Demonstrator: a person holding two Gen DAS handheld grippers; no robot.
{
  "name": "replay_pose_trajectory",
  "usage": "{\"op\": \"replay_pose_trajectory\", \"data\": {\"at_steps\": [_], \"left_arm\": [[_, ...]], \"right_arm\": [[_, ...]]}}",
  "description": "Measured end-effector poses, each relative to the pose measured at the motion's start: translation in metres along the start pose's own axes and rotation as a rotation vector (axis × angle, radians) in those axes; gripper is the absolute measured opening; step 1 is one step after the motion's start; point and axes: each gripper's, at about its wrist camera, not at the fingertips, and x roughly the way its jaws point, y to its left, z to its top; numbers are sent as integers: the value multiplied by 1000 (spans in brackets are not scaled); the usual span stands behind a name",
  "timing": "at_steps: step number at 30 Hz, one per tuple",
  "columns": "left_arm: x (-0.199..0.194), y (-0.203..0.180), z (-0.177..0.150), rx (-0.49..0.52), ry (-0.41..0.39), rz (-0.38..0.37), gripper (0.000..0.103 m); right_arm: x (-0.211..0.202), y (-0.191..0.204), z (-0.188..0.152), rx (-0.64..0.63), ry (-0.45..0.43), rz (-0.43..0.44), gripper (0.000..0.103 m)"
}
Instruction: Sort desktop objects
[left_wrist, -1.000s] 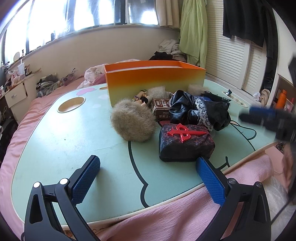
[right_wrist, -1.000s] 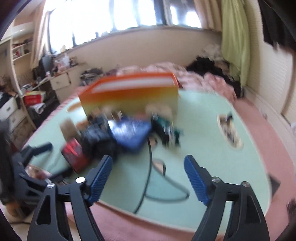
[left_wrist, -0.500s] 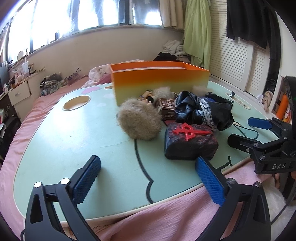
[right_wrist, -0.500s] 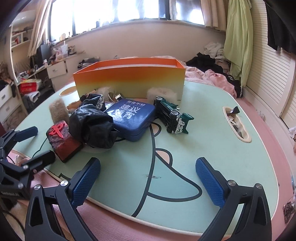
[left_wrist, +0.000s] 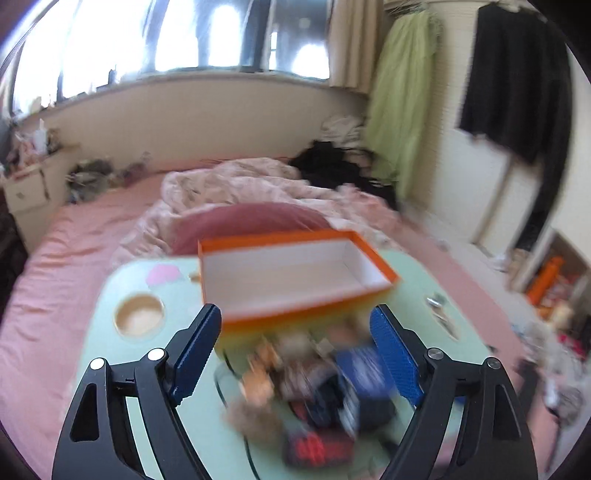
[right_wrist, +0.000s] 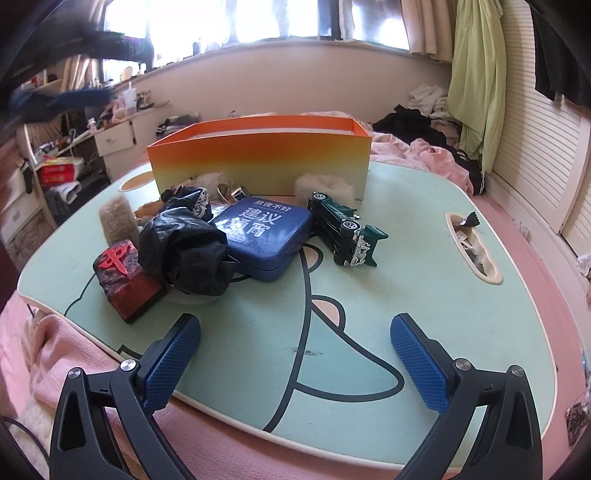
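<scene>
Because our left claw (left_wrist: 295, 354) hangs open and empty above the blurred, tightly packed pile, with the orange box (left_wrist: 291, 275) just beyond its fingertips, we risk pinching two neighbours together, while our right claw (right_wrist: 295, 363) waits open short of the blue case (right_wrist: 264, 236).

Bright daylight pours through the wide windows (right_wrist: 295, 18) above a cream sill wall (right_wrist: 277, 81). A green curtain (right_wrist: 476, 81) hangs at the right beside white louvred doors (right_wrist: 535, 155). Pink bedding (left_wrist: 85, 236) spreads under the pale green lap desk (right_wrist: 424, 295), a rumpled quilt (left_wrist: 251, 188) beyond its far edge. White drawers (right_wrist: 114, 140) stand cluttered at the left.
</scene>
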Motion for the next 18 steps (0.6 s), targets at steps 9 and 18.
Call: {"op": "replay_pose_trajectory", "data": {"at_steps": [9,18], "left_arm": [[87,5,-2,-40,138,83,83],[92,-6,-11,-1,168,105,83]], "right_arm": [[-9,2,6,-1,0,2,103],[-17,6,15,-3,0,3,103]]}}
